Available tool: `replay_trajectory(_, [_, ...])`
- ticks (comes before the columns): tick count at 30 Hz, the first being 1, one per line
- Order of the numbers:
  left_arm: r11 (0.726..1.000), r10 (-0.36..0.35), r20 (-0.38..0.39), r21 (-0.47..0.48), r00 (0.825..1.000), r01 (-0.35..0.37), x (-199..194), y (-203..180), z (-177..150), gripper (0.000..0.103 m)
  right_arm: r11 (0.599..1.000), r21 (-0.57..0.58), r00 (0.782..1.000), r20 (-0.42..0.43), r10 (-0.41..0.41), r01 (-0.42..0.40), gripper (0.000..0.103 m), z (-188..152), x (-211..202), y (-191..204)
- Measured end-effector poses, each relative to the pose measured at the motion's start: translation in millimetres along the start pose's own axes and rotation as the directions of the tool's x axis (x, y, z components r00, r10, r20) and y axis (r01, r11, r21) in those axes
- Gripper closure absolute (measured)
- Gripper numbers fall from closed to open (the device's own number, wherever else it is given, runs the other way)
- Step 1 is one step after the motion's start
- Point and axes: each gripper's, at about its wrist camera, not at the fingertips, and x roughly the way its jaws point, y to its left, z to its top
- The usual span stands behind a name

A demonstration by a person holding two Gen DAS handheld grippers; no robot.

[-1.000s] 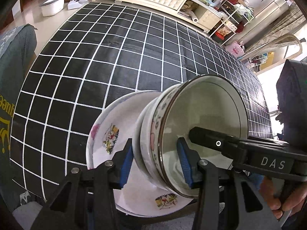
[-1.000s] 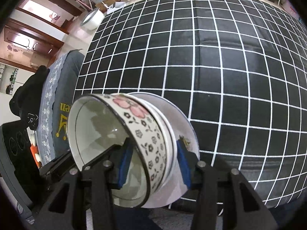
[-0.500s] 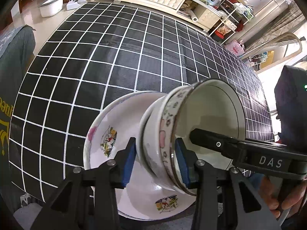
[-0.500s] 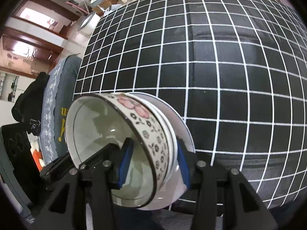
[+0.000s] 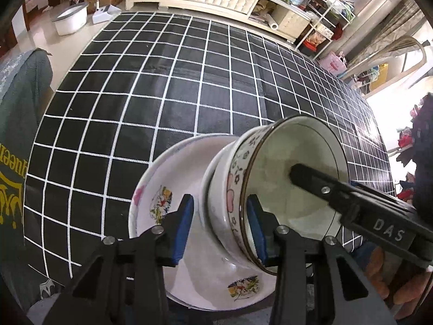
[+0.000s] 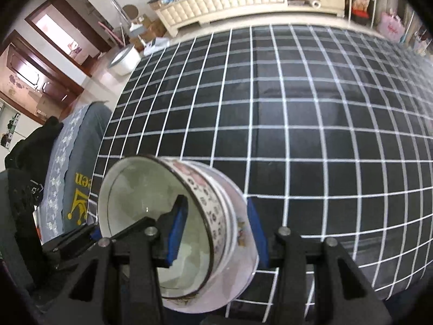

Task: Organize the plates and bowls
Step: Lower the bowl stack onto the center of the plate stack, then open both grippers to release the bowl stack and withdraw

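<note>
Left hand-held gripper (image 5: 219, 216): jaws straddle the wall of the nested bowls (image 5: 292, 189), apparently clamped, one pad inside and one against the outer wall. The plate (image 5: 162, 189) lies behind, outside this grip.

Stack is tipped on edge at the near edge of the worktop (image 5: 162, 94).

Right hand-held gripper (image 6: 216, 224): closed across bowls and plate together.

Risk: glazed surfaces are slick. If the right grip eases, the plate could slide free over the edge.

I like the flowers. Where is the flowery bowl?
The flowery bowl is tipped on its side at the table's near edge, nested in white dishes, between both grippers' fingers.
</note>
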Motion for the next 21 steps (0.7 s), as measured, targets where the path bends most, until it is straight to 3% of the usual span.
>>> replay_trajectory(7, [0.998, 0.058, 0.051, 0.022, 0.997, -0.059, -14, -3, 3, 0.065, 1.0, -0.012, 0.998, 0.054, -0.015, 0.015, 0.053, 0, -16, -3])
replay_trajectory(14, [0.993, 0.103, 0.152, 0.036, 0.983, -0.109, -48, -8, 4, 0.065, 0.999, -0.029, 0.993, 0.112, -0.037, 0.04, 0.053, -6, -37, -3])
replay_trajectory(18, [0.986, 0.132, 0.237, 0.068, 0.963, -0.152, -74, -22, 1, 0.065, 0.998, -0.044, 0.989, 0.141, -0.044, 0.051, 0.053, -11, -49, -1])
replay_trajectory(21, [0.968, 0.175, 0.317, 0.115, 0.932, -0.221, -90, -40, -7, 0.065, 0.996, -0.058, 0.984, 0.169, -0.05, 0.061, 0.05, -16, -61, 1])
